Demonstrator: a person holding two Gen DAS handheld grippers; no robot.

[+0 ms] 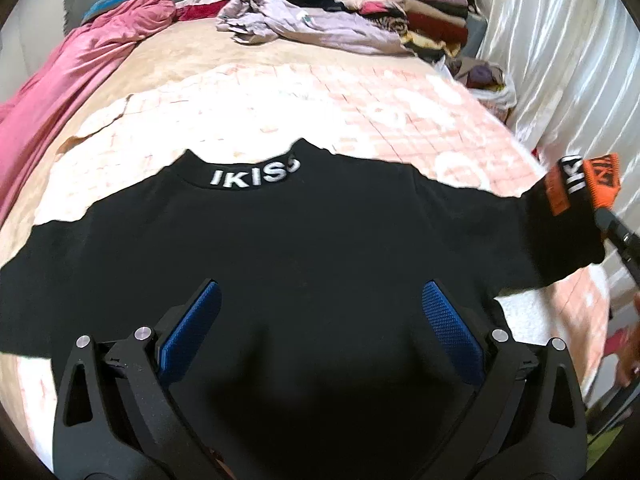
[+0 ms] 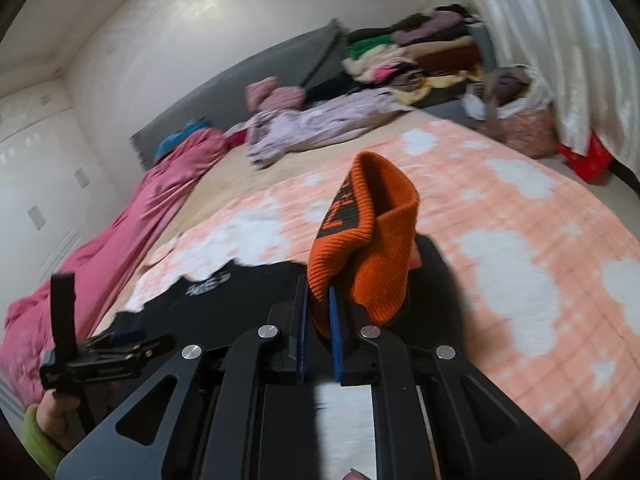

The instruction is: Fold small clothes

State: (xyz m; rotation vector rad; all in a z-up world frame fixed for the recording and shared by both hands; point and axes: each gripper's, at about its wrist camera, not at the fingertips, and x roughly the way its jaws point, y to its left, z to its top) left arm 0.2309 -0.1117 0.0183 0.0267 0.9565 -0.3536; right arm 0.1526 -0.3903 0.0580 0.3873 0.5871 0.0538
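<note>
A black sweatshirt [image 1: 312, 232] with white lettering on its collar lies spread flat on the bed, collar away from me. My left gripper [image 1: 320, 304] is open and empty, hovering over the shirt's lower middle. My right gripper [image 2: 319, 292] is shut on the sleeve's orange ribbed cuff [image 2: 368, 232] and holds it lifted above the bed. That cuff [image 1: 588, 184] shows at the right edge of the left wrist view, with the black sleeve rising to it. The shirt's collar [image 2: 212, 280] shows at lower left in the right wrist view.
The bed has a peach and white checked blanket [image 2: 520, 248]. A pink duvet [image 1: 60, 92] lies along the left side. A lilac garment [image 1: 304, 24] and a stack of folded clothes [image 1: 420, 12] sit at the far end. A white curtain [image 1: 560, 60] hangs on the right.
</note>
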